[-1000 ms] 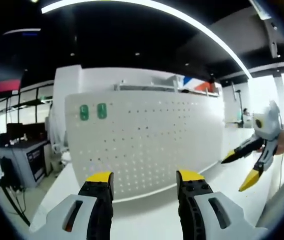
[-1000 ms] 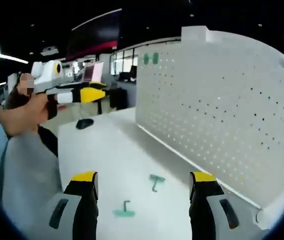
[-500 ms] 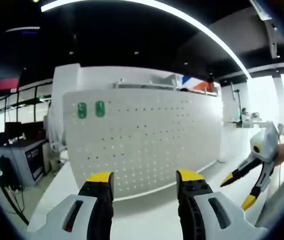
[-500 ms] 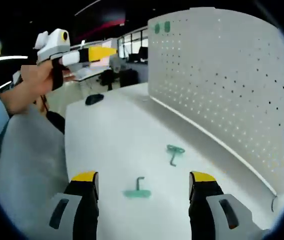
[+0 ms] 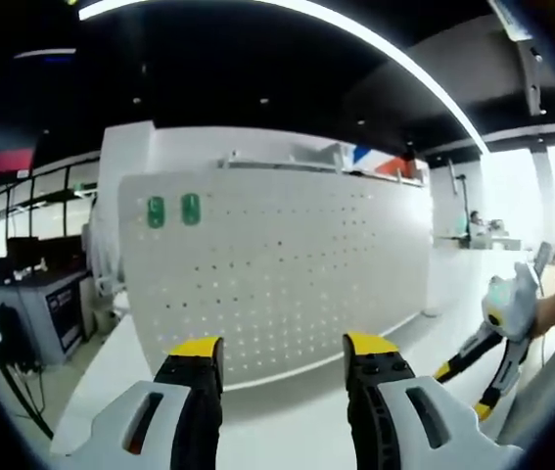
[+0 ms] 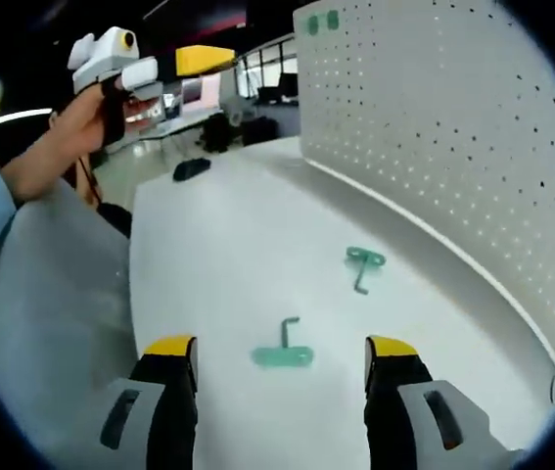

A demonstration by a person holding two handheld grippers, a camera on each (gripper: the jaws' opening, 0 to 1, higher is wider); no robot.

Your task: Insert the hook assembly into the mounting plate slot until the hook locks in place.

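A big office room with a dark ceiling and long light strips is in the background, with desks and monitors far at the left of the left gripper view. The work surface is a white table (image 6: 218, 255), and on it stands a white pegboard (image 5: 277, 274), upright, with many small holes in rows. In the right gripper view the pegboard (image 6: 453, 127) fills the upper right of the frame.

Two small green plates (image 5: 172, 210) sit side by side on the board near its upper left corner in the left gripper view; in the right gripper view the same pair (image 6: 322, 22) is at the top of the frame.

Two green hook parts lie on the table in the right gripper view. The near hook (image 6: 284, 351) lies in the lower centre, between the two jaws of the right gripper (image 6: 280, 351) and a little ahead of them, touching neither jaw. The far hook (image 6: 363, 264) lies more to the right, closer to the foot of the pegboard. The two hooks are apart from each other.

The right gripper has its jaws wide apart and holds nothing. In the left gripper view it appears at the lower right (image 5: 458, 390), held by a hand and pointing down to the table.

The left gripper (image 5: 282, 345) also has its jaws wide and empty, pointing at the pegboard. In the right gripper view it is at the upper left (image 6: 204, 60), held up in a hand (image 6: 86, 113), well above the table.
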